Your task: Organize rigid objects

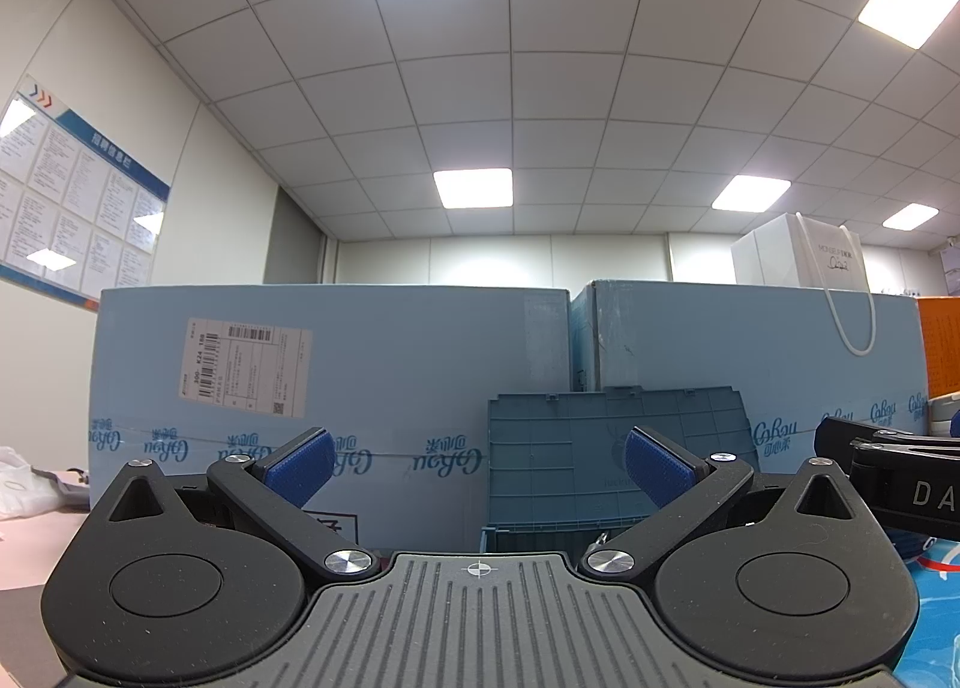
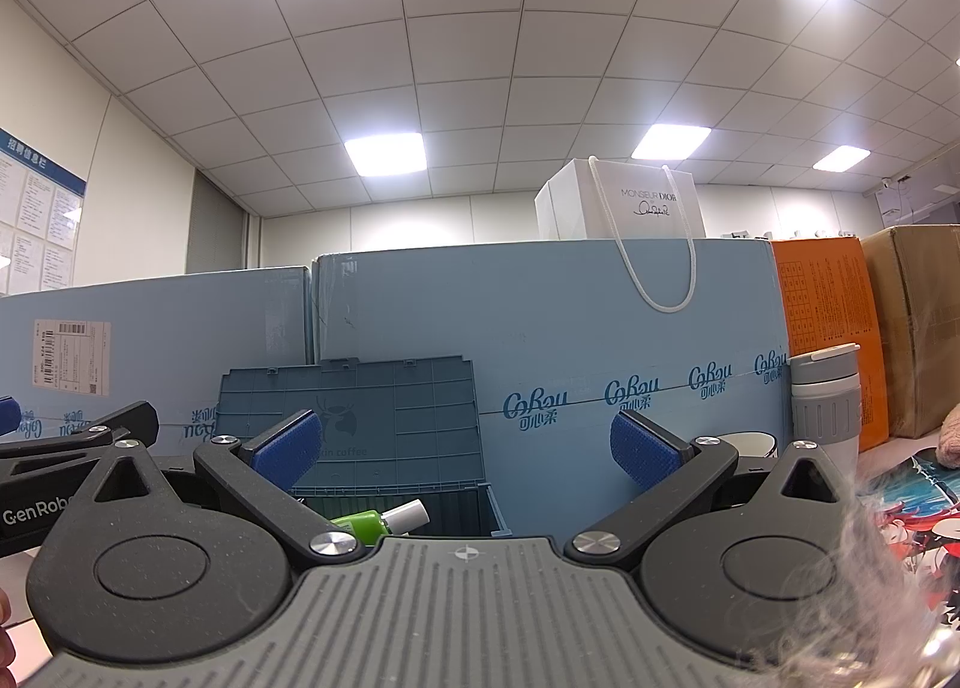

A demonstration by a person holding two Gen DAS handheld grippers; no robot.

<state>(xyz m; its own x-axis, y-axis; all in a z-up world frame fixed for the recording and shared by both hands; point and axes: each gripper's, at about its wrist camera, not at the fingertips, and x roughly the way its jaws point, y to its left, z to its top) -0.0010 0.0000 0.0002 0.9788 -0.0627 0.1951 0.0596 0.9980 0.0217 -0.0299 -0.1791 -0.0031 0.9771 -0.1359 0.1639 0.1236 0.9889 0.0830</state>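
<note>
A teal plastic storage box stands with its lid raised against the blue cartons. Inside the box lies a green tube with a white cap, seen only in the right wrist view. My left gripper is open, empty, facing the box lid. My right gripper is open too, nothing between its blue pads, level with the box's right edge. A grey-and-white travel mug stands to the right, with a white cup beside it. The other gripper shows at the edge of each view.
Two large light-blue cartons wall off the back. A white paper bag sits on top of them. An orange box and a brown carton stand at the right. A printed mat covers the table at right.
</note>
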